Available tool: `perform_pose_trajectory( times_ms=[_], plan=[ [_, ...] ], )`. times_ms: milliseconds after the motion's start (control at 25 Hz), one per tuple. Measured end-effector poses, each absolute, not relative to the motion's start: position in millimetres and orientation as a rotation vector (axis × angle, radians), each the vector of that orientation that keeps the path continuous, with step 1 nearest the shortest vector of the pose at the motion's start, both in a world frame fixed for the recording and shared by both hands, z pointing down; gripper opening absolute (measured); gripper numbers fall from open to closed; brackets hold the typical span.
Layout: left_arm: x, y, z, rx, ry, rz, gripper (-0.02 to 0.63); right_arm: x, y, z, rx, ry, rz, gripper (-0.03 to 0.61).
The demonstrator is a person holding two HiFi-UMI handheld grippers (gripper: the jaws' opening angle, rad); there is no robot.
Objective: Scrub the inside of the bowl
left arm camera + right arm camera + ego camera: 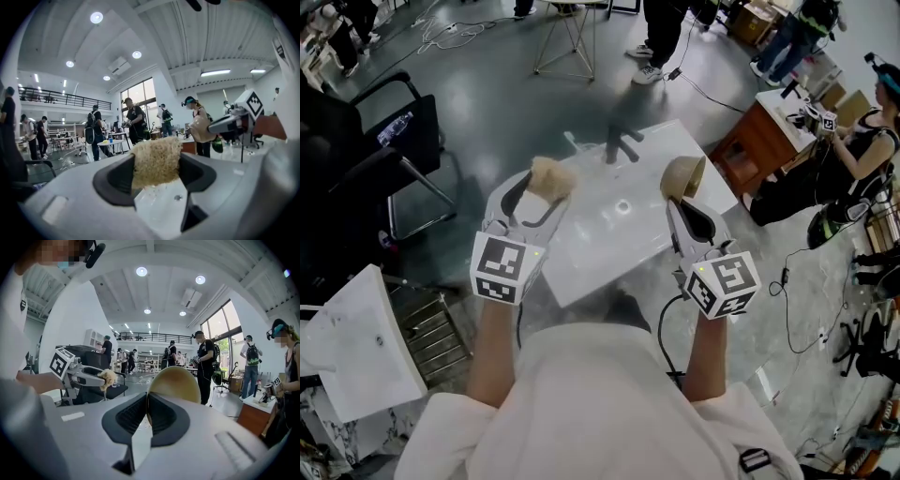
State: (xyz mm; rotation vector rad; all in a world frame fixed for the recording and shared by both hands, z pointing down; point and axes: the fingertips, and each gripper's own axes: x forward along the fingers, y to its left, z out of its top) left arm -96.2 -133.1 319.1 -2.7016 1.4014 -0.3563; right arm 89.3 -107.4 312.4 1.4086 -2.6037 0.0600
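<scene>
My left gripper point(549, 184) is shut on a tan fibrous scrubber point(551, 176), held up above the white table point(600, 246); in the left gripper view the scrubber point(156, 161) fills the gap between the jaws. My right gripper point(679, 195) is shut on the rim of a tan bowl point(684, 175), which stands on edge above the table's right side. In the right gripper view the bowl point(176, 384) rises just past the closed jaws, and the left gripper with the scrubber point(108, 377) shows at the left. The two tools are apart, at about the same height.
A black faucet-like fitting point(622, 143) stands at the table's far edge. A black chair point(389, 141) is at the left, a white panel point(356, 342) at the lower left, a wooden cabinet point(759, 141) at the right. Several people stand around the room.
</scene>
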Motion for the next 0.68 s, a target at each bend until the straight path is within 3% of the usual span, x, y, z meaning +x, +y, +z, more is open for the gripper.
perform_pose_trajectory(
  times_ms=[680],
  plan=[
    [-102.0, -129.4, 319.2, -2.685, 1.399, -0.391, 0.273, 82.5, -107.5, 313.9, 1.397, -2.570, 0.031, 0.018]
  ],
)
